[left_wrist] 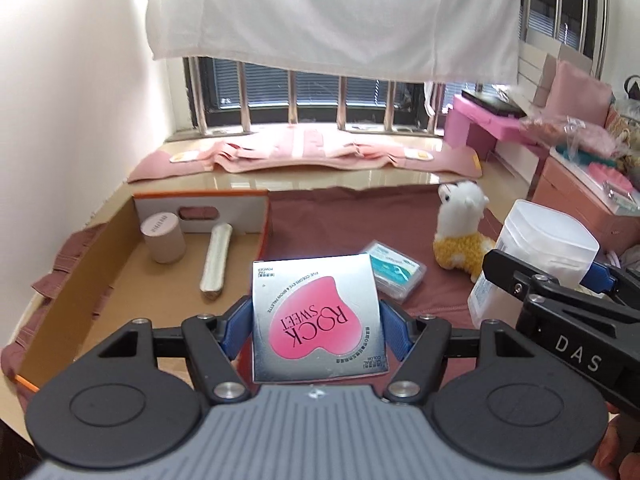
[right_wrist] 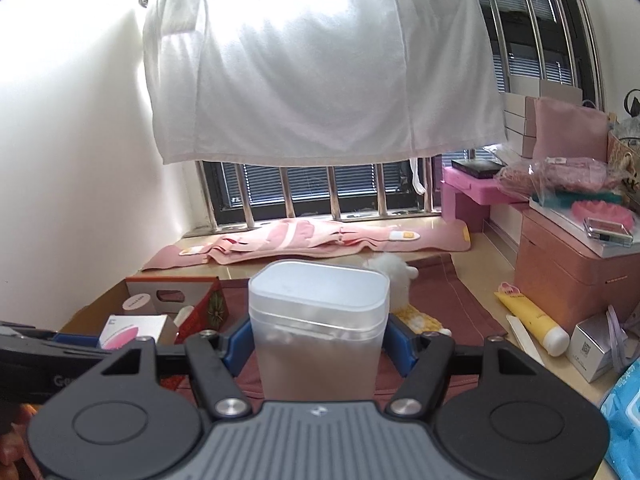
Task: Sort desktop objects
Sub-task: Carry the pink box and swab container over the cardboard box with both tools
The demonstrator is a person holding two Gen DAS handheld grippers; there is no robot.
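Note:
My left gripper [left_wrist: 316, 330] is shut on a silver box with a pink heart marked ROCK SWEET [left_wrist: 316, 320], held above the right wall of an open cardboard box [left_wrist: 80, 276]. That box holds a beige cylinder [left_wrist: 163, 238] and a pale wrapped stick [left_wrist: 217, 260]. My right gripper [right_wrist: 318, 344] is shut on a frosted plastic container with a lid [right_wrist: 319, 320]; the container also shows at the right of the left wrist view [left_wrist: 532, 256]. A small teal-labelled clear case [left_wrist: 394, 272] and a white-and-yellow plush alpaca [left_wrist: 462, 232] lie on the maroon cloth [left_wrist: 344, 220].
On the right are a yellow tube [right_wrist: 534, 320], a silver carton [right_wrist: 596, 348], a blue wipes pack [right_wrist: 624, 420] and a pink cabinet [right_wrist: 560, 276] loaded with items. Pink mats [left_wrist: 304, 156] lie under the barred window. A white towel [left_wrist: 332, 12] hangs above.

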